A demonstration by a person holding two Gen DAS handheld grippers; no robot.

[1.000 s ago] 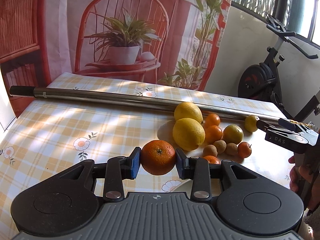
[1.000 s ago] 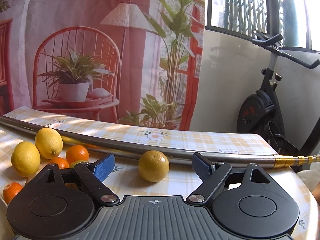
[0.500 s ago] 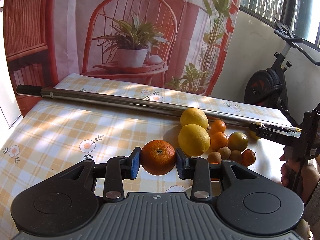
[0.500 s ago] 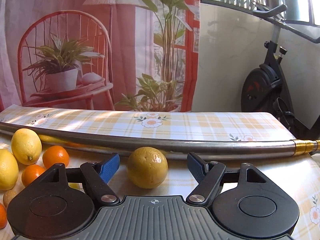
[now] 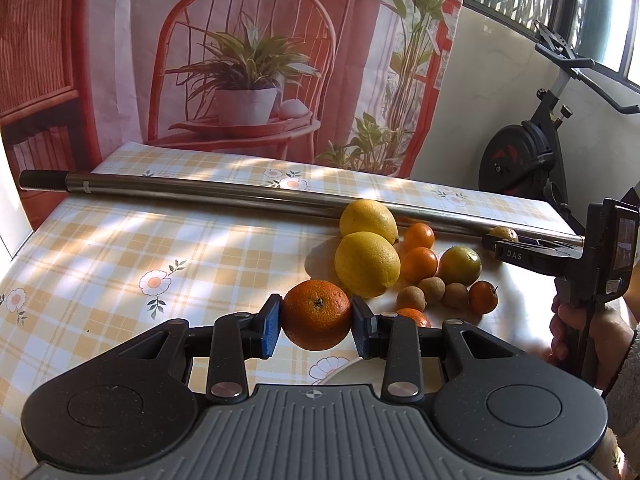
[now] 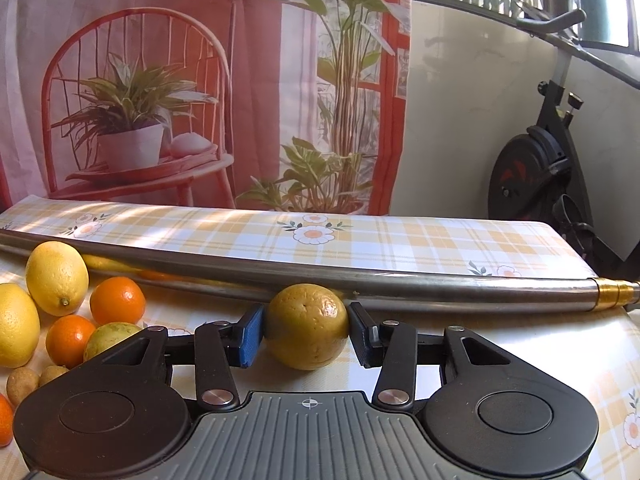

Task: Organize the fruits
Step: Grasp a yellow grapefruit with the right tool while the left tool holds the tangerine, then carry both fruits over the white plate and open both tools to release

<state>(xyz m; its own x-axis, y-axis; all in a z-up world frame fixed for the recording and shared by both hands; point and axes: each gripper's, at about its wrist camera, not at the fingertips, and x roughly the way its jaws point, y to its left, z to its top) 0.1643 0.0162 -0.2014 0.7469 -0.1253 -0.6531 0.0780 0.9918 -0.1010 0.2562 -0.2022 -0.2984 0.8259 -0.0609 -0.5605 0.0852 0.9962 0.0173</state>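
My left gripper point(image 5: 316, 328) is shut on a round orange point(image 5: 316, 318), held just above the checked tablecloth. My right gripper point(image 6: 306, 336) has both pads against a dull yellow fruit point(image 6: 306, 326) that sits on the table next to the steel pole point(image 6: 400, 284). Between the two, loose fruit lies in a cluster: two lemons point(image 5: 366, 264), small oranges point(image 5: 418, 264), a greenish-yellow fruit point(image 5: 460, 266) and several small brown fruits point(image 5: 432, 290). In the left wrist view a person's hand point(image 5: 576, 336) holds the right gripper's handle at the far right.
The long steel pole point(image 5: 200, 192) lies across the table behind the fruit. A white plate rim point(image 5: 344, 372) shows just under my left gripper. An exercise bike point(image 5: 520, 160) stands beyond the table's right end. A printed backdrop hangs behind.
My right gripper has moved up to the dull yellow fruit and narrowed from wide open until its pads touch it. The left gripper has kept its hold on the orange.
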